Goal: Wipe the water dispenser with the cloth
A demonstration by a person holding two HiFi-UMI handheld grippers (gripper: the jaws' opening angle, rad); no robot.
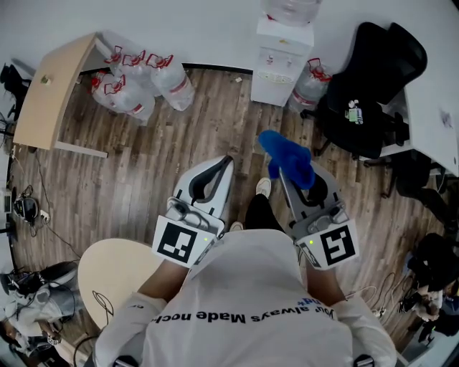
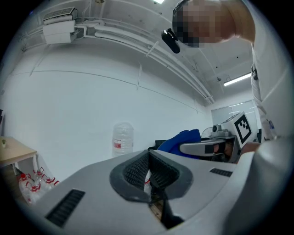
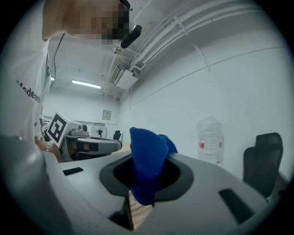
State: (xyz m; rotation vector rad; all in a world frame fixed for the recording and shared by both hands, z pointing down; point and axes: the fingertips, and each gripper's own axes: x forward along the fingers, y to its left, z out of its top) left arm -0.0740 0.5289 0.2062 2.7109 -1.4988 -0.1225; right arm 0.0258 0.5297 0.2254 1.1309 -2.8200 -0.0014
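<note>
Cloth (image 1: 287, 158), blue and bunched, sits pinched in the right tongs (image 3: 143, 181), whose jaws are clamped on it. The left tongs (image 2: 149, 170) have their jaws pressed together with nothing between them. The water dispenser (image 1: 282, 61) (bottle (image 1: 290, 8) on top) stands across the wooden floor (image 1: 143, 165), well apart from the cloth.

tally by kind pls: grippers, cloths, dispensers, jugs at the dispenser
grippers: 2, left gripper and right gripper
blue cloth: 1
water dispenser: 1
jugs: 2, jug on top and jug on the floor
total: 6
</note>
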